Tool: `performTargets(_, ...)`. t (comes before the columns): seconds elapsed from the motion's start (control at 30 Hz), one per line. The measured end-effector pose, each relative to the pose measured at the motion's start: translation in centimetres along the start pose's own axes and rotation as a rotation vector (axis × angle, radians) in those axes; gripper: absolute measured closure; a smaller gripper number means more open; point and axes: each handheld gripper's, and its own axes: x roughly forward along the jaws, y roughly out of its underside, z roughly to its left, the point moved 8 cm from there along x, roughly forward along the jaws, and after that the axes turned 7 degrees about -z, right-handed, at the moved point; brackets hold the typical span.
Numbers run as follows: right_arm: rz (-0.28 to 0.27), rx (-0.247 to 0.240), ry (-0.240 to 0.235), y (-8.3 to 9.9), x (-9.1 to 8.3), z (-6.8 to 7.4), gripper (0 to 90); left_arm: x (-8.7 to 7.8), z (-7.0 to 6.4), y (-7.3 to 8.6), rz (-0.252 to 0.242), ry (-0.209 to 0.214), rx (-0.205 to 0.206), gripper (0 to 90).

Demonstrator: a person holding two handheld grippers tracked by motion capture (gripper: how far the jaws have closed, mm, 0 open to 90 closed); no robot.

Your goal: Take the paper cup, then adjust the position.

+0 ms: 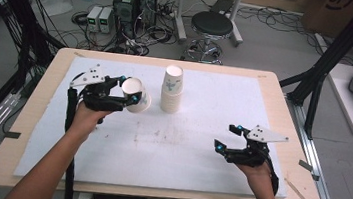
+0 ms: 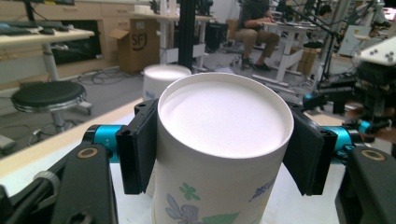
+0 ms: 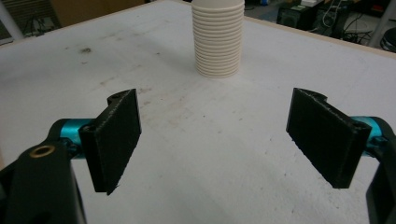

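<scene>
Left claw (image 1: 131, 91) holds a single paper cup (image 1: 136, 95) at the back-left part of the worktop (image 1: 275, 98), just left of the stack of cups (image 1: 171, 90). In the left gripper view the two black pads (image 2: 137, 147) press on opposite sides of the cup (image 2: 223, 149), just below its upturned base; cup is bottom-up, with blue and green flower print on its wall. In the high view the held cup leans over, base toward the camera; whether it touches the white cover (image 1: 198, 157) cannot be told. The stack stands upside down at back centre, apart from the held cup, and shows behind it in the left gripper view (image 2: 163, 79). Right claw (image 1: 227, 138) sits low at the front-right over the white cover, jaws spread wide with nothing between them. In the right gripper view its pads (image 3: 116, 140) frame bare, stained cover (image 3: 210, 154), with the ribbed stack (image 3: 218, 39) well ahead. A black stool (image 1: 212, 25) stands on the floor beyond the worktop.
</scene>
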Motion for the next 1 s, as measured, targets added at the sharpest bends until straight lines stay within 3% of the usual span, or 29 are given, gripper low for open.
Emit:
performTargets(0.27, 0.040, -0.010, -0.083, -0.1, 1.4, 1.2, 18.0, -0.5, -1.1, 2.6, 0.031, 0.025, -0.015, 34.3)
performTargets(0.67, 0.038, -0.035, -0.151, -1.3, 3.3, 2.6, 18.0, 0.1, -2.4, 3.4, 0.036, 0.081, -0.040, 34.1)
performTargets(1.0, 0.055, -0.050, -0.234, -1.5, 5.3, 4.6, 18.0, 1.2, -4.5, 4.3, 0.065, 0.148, -0.039, 33.9)
